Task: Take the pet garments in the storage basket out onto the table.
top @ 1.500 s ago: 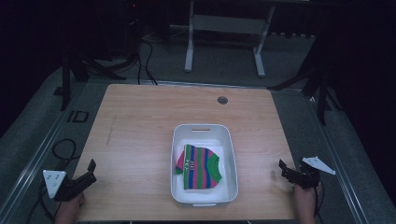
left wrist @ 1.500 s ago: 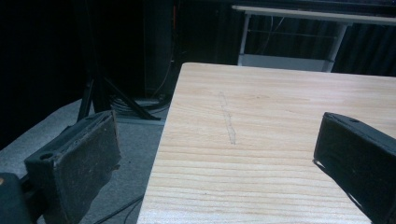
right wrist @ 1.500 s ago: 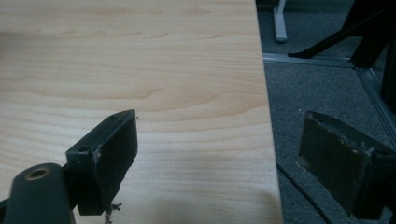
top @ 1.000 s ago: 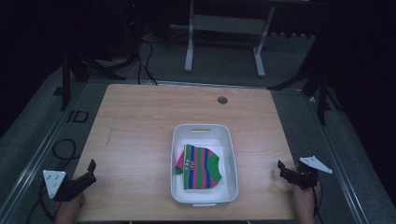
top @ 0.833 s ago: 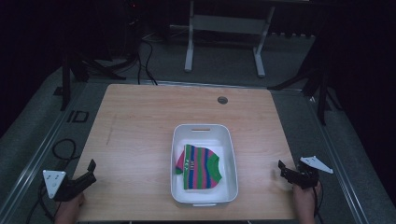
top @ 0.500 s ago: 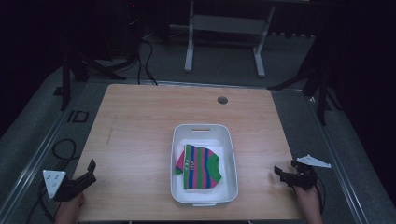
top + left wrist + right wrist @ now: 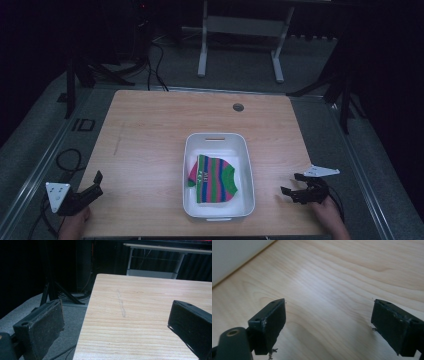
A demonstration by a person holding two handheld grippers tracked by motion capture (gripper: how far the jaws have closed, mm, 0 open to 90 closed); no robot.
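**Striped garment in the tub, both grippers released at the near corners**

The wooden table point(image 7: 150, 135) carries everything here. A small round hole point(image 7: 238, 107) sits near its far edge, right of centre, and a faint pale streak point(image 7: 121, 306) runs along the grain toward the left edge.

A white rectangular tub point(image 7: 218, 142) stands slightly right of the table's centre, its near wall close to the near edge. Folded inside it lies a striped garment point(image 7: 215, 179) in green, pink and blue, filling most of the tub's floor and pushed toward its left wall.

The left gripper point(image 7: 90, 187) is held at the near-left corner, its jaws reaching just over the left edge and pointing inward; the grey plate rides behind them. In the left gripper view point(image 7: 120, 322) its jaws stand wide apart with nothing between them, one over the floor, one over the wood. The garment lies well apart from it, to its right.

The right gripper point(image 7: 293, 187) hovers near the near-right corner, low over the table, jaws aimed toward the tub's right wall. In the right gripper view point(image 7: 328, 322) they are spread wide over bare wood, and the tub's white wall point(image 7: 234, 255) crosses the upper left corner. The garment is nearer this gripper, beyond that wall.
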